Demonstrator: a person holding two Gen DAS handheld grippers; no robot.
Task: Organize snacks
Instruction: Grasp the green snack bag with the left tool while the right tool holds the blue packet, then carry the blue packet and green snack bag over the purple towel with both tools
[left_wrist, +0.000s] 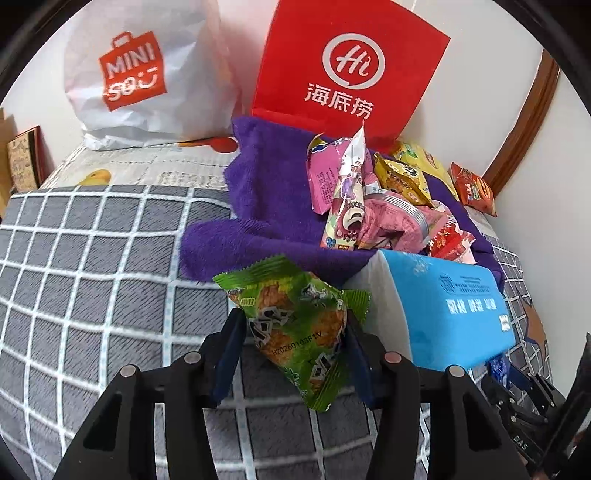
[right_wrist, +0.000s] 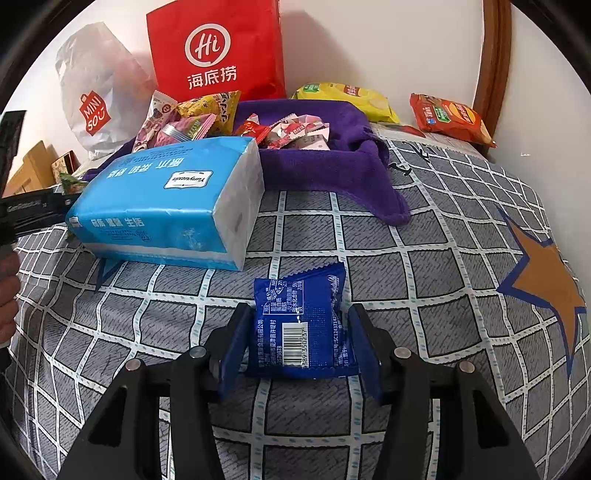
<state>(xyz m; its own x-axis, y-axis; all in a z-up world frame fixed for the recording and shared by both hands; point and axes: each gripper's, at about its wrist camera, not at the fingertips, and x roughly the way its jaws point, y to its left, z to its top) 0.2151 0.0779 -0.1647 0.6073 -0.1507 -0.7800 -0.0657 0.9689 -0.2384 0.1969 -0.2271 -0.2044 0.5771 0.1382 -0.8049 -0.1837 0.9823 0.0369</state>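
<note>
In the left wrist view a green snack packet (left_wrist: 288, 306) sits tilted between the blue pads of my left gripper (left_wrist: 293, 317), which is shut on it just in front of a purple towel (left_wrist: 266, 206). A heap of several pink, yellow and red snack packets (left_wrist: 362, 206) lies on that towel. In the right wrist view a dark blue snack packet (right_wrist: 301, 332) rests barcode-up on the checked bedspread (right_wrist: 424, 295). My right gripper (right_wrist: 299, 310) has a pad against each of its sides. The green packet (right_wrist: 72, 182) peeks out behind the tissue pack.
A blue tissue pack (right_wrist: 166, 199) lies between the two grippers. A red paper bag (left_wrist: 351, 66) and a white shopping bag (left_wrist: 140, 74) stand by the wall. A yellow chip bag (right_wrist: 351, 99) and a red packet (right_wrist: 450, 118) lie near the wooden frame (right_wrist: 495, 55).
</note>
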